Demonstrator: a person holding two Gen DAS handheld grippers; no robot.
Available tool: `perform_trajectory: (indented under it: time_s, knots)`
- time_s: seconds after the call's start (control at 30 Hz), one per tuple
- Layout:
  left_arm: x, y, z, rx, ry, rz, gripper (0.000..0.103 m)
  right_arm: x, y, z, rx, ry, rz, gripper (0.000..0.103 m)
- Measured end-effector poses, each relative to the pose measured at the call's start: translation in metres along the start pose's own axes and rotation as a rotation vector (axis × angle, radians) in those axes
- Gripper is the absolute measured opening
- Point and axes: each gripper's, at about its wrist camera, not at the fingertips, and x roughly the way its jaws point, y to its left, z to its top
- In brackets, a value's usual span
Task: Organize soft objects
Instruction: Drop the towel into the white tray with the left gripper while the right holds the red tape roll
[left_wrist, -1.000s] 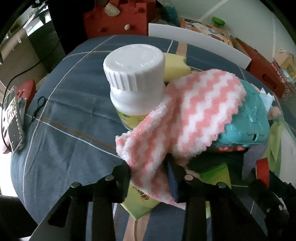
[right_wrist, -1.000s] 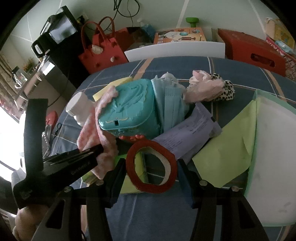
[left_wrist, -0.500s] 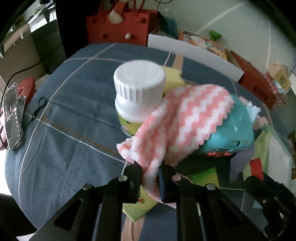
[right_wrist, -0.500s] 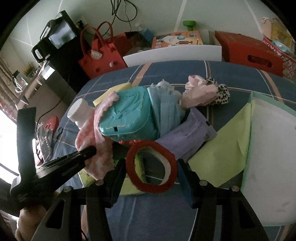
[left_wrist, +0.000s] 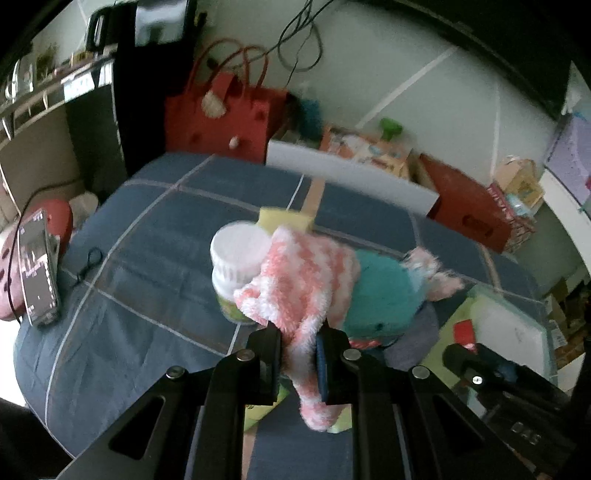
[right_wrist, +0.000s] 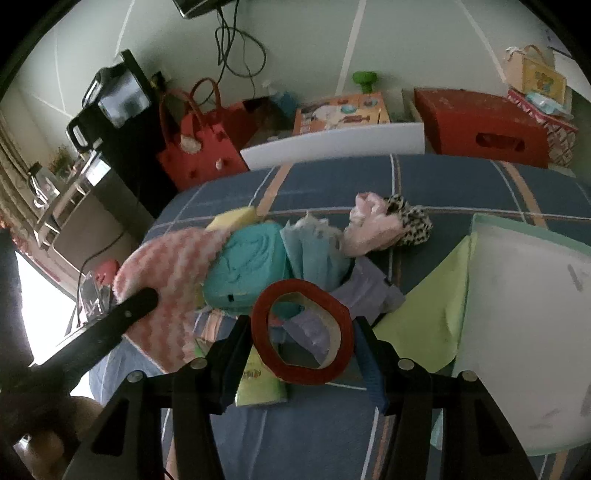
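Left tool (left_wrist: 298, 356) clamped on pink-white fuzzy cloth (left_wrist: 303, 273), limp, light, drapes; edge pinch best. Right tool (right_wrist: 301, 341) gripping red tape ring (right_wrist: 301, 332), looks stiff.

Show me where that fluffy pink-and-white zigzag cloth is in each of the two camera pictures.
Left wrist view: pink-and-white zigzag cloth, centre, hanging down between the left gripper fingers.
Right wrist view: cloth at middle left, beside the teal case.
Shared landmark: red handbag behind the table.
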Motion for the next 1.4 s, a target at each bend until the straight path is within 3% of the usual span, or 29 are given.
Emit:
perform_trajectory:
  time_s: [0.23, 0.6, 0.97, 1.17, 1.4]
  knots:
    - [-0.029, -0.023, 0.018, 0.051, -0.103, -0.088, 0.016, -0.031, -0.009, 0.008, 0.013, -0.103, -0.048, 0.058]
    - [-0.036, -0.089, 0.035, 0.168, -0.116, -0.191, 0.016, -0.058, -0.076, 0.014, 0.205, -0.145, -0.201, 0.058]
    - [-0.001, -0.173, 0.018, 0.304, -0.007, -0.311, 0.016, -0.094, -0.163, 0.000, 0.429, -0.159, -0.480, 0.058]
    - [0.021, -0.212, -0.004, 0.391, 0.064, -0.333, 0.016, -0.103, -0.200, -0.016, 0.542, -0.111, -0.599, 0.058]
    - [0.045, -0.253, -0.024, 0.448, 0.150, -0.372, 0.016, -0.110, -0.230, -0.031, 0.621, -0.084, -0.668, 0.058]
